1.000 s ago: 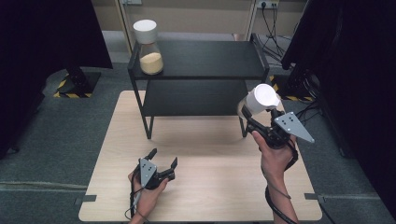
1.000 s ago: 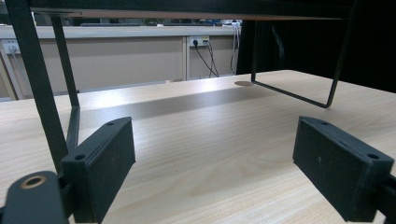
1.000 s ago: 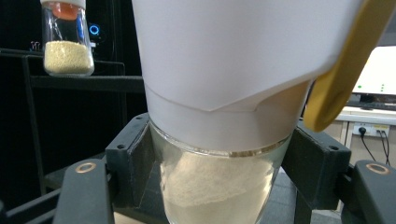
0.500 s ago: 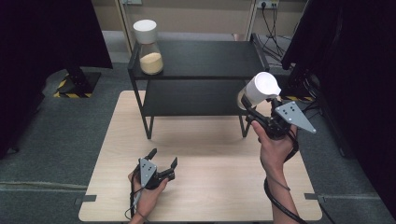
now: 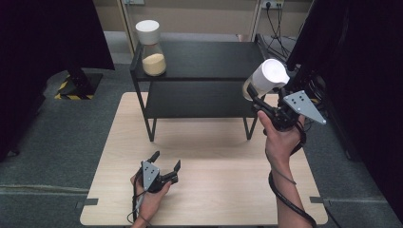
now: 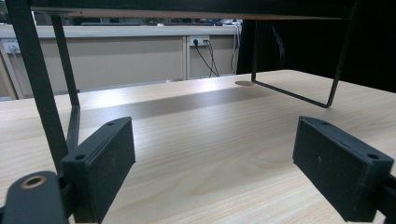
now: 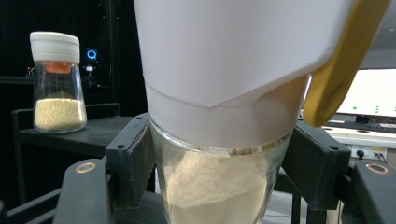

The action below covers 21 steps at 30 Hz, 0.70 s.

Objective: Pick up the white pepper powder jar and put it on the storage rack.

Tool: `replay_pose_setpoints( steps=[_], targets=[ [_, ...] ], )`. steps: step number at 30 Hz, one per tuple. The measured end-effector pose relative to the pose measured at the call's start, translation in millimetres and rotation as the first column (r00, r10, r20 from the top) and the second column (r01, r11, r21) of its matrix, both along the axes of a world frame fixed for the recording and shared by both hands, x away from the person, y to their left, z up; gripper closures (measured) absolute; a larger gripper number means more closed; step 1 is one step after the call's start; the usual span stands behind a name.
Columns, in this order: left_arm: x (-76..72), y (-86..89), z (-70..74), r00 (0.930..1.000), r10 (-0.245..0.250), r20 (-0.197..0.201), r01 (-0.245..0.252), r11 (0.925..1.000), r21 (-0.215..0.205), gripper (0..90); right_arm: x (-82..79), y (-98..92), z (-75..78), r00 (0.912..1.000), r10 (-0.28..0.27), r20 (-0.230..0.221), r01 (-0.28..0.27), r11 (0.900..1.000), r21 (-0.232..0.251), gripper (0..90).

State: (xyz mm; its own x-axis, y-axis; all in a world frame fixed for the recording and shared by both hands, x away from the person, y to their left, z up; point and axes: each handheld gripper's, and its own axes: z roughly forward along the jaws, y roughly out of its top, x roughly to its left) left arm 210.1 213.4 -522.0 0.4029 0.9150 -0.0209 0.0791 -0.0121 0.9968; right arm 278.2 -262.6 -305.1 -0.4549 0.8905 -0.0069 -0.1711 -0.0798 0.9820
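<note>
My right gripper is shut on a glass shaker jar with a white cap and pale powder inside, held in the air at the right front corner of the black two-level shelf. In the right gripper view the jar sits clamped between both pads, with a yellow flap on its cap. A second jar with a white cap stands upright on the top shelf's left end, seen also as the far jar. My left gripper rests low on the wooden table, open, with nothing between its pads.
The shelf's black legs stand just ahead of the left gripper. Dark curtains flank the table on both sides. A cable trails from the right gripper along the forearm. Bare wood lies between the two hands.
The right hand has lifted the jar upward and slightly toward the shelf's top level. The left hand and the jar on the shelf have not moved.
</note>
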Motion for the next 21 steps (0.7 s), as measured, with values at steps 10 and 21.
replay_pose_setpoints(
  steps=[10, 21],
  targets=[
    [-0.2, -0.1, -0.2, 1.0, 0.001, 0.001, -0.001, 1.0, 0.0, 12.4, 9.2, 5.6, 15.9, 0.9999, -0.007, 0.012, 0.006, 1.0, 0.011, 31.0],
    [0.1, -0.1, -0.1, 1.0, 0.0, 0.0, 0.0, 1.0, -0.001, 12.4, 29.0, 9.5, 38.2, 0.9994, -0.032, -0.014, 0.032, 0.999, 0.005, 31.0]
  ],
)
